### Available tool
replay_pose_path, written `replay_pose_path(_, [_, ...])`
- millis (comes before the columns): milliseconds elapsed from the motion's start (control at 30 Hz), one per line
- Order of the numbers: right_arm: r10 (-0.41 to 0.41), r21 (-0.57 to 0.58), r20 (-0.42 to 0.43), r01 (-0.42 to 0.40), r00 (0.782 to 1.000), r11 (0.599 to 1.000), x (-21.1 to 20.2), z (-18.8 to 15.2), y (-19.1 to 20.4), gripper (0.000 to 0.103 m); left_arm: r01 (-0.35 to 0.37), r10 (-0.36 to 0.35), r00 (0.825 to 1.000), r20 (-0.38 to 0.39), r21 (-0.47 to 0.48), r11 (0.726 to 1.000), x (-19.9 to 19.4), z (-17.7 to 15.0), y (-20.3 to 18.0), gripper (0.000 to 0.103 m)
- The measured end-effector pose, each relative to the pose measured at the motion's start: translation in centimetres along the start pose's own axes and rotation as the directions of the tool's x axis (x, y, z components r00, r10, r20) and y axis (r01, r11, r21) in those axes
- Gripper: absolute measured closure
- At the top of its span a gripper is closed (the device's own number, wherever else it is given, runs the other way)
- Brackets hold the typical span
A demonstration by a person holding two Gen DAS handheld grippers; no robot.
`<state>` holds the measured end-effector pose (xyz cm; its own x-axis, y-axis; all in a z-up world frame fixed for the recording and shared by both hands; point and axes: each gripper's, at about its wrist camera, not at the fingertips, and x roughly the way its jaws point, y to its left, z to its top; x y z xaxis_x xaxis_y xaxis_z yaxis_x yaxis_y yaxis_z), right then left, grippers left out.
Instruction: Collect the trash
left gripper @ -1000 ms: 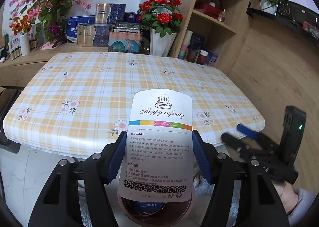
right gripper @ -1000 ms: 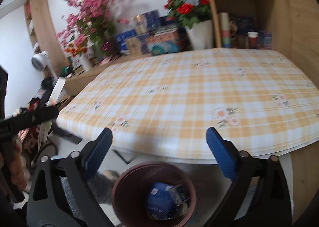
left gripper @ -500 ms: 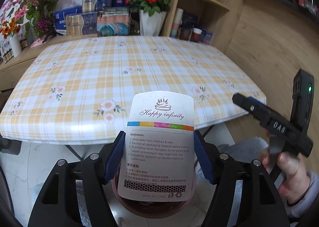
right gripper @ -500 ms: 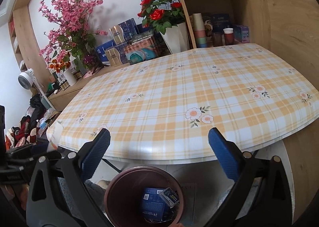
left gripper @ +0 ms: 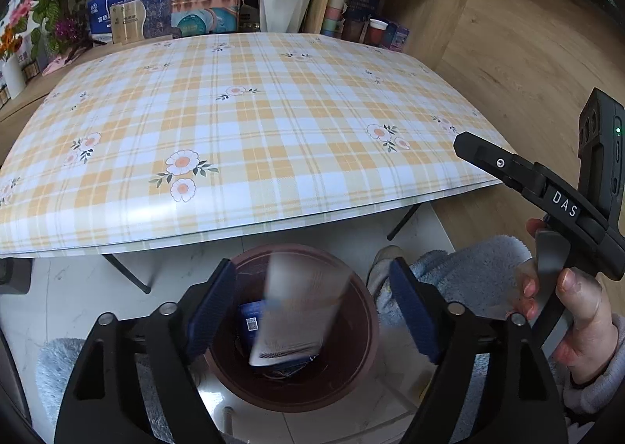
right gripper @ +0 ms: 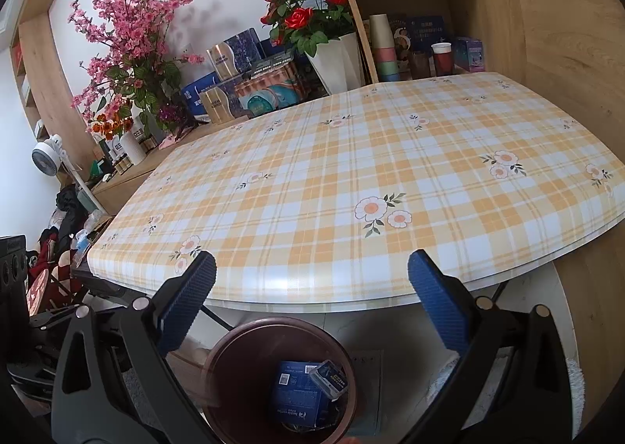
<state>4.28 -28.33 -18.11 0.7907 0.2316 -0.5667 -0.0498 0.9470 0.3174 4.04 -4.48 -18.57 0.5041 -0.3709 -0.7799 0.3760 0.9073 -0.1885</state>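
Left wrist view: the left gripper [left gripper: 312, 303] hangs over a brown bin [left gripper: 363, 358] that stands on the pale floor just off the near edge of the table [left gripper: 250, 123]. Its jaws have just been opening and now stand apart, with the white card [left gripper: 297, 311] loose between them, blurred and clear of both blue pads [left gripper: 412, 311], its lower end already inside the bin's rim. A blue box [left gripper: 250, 323] lies in the bin under it. At the right edge a hand [left gripper: 574, 323] in a fluffy grey sleeve holds the right gripper by its handle.

Right wrist view: the right gripper [right gripper: 312, 299] has its jaws wide apart with nothing between them, above the same bin [right gripper: 218, 373]. Inside lie the blue box [right gripper: 297, 393] and a smaller packet [right gripper: 328, 379]. The checked tabletop [right gripper: 371, 170] fills the middle.
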Motion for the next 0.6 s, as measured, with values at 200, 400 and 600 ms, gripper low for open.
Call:
replay_pose_path(200, [-0.006, -0.004, -0.014, 0.006, 1.000, 1.000, 0.3, -0.3, 0.0, 0.006, -0.010, 0.010, 1.000, -0.008, -0.022, 1.000, 0.3, -0.2, 0.3, 0.023])
replay_pose_path(400, [-0.008, -0.016, -0.012, 0.007, 1.000, 1.000, 0.3, -0.4, 0.2, 0.006, -0.025, 0.025, 1.000, -0.002, -0.024, 0.999, 0.0, -0.2, 0.5, 0.022])
replay_pose_path(600, [-0.044, -0.108, -0.020, 0.042, 0.999, 0.993, -0.2, 1.9, 1.7, 0.006, -0.065, 0.061, 0.994, 0.092, 0.039, 0.997, -2.0, 1.3, 0.1, 0.011])
